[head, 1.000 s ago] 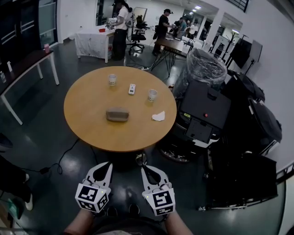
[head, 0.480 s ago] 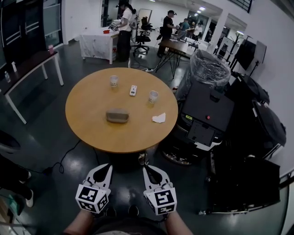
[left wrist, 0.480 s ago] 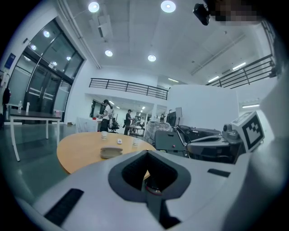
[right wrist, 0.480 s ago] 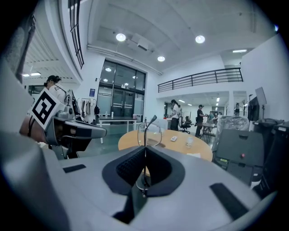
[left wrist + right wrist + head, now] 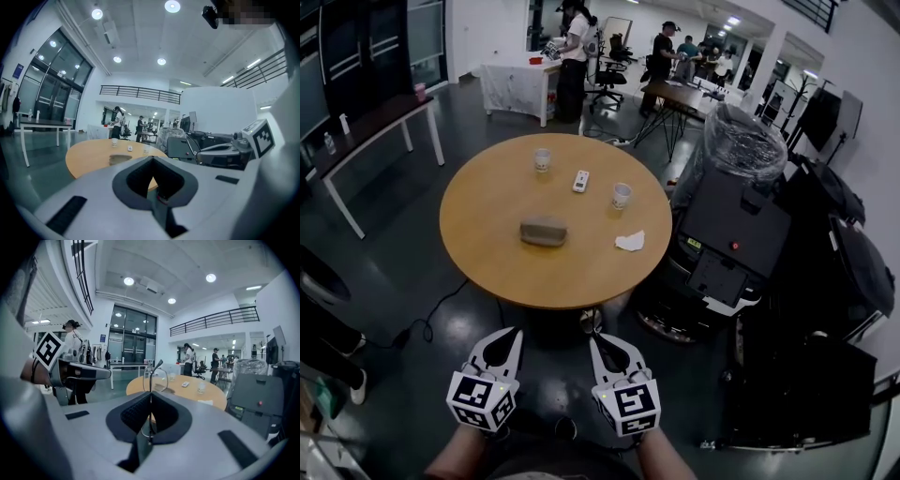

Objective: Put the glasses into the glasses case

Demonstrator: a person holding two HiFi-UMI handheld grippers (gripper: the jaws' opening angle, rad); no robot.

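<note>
A grey glasses case [image 5: 544, 231] lies shut near the middle of the round wooden table [image 5: 487, 262]. Both grippers hang low in front of the table's near edge, well short of the case. My right gripper [image 5: 602, 345] is shut on thin wire-framed glasses [image 5: 156, 376], which stick up past its jaws; a lens shows at the tips [image 5: 592, 323]. My left gripper [image 5: 508, 339] is shut with nothing in it. In the left gripper view the case [image 5: 120, 159] sits far ahead on the table, beyond the jaws of the left gripper [image 5: 152, 177].
On the table also stand two cups [image 5: 542, 159] [image 5: 622, 195], a white remote [image 5: 580, 180] and a crumpled tissue [image 5: 630, 242]. A black machine [image 5: 731, 234] with a plastic-wrapped load stands right of the table. A cable runs over the dark floor [image 5: 441, 300]. People stand at desks far behind.
The whole view has drifted a little, so the table sits slightly further right and up. The left gripper has dropped slightly down and left. Both grippers stay shut, the glasses still held.
</note>
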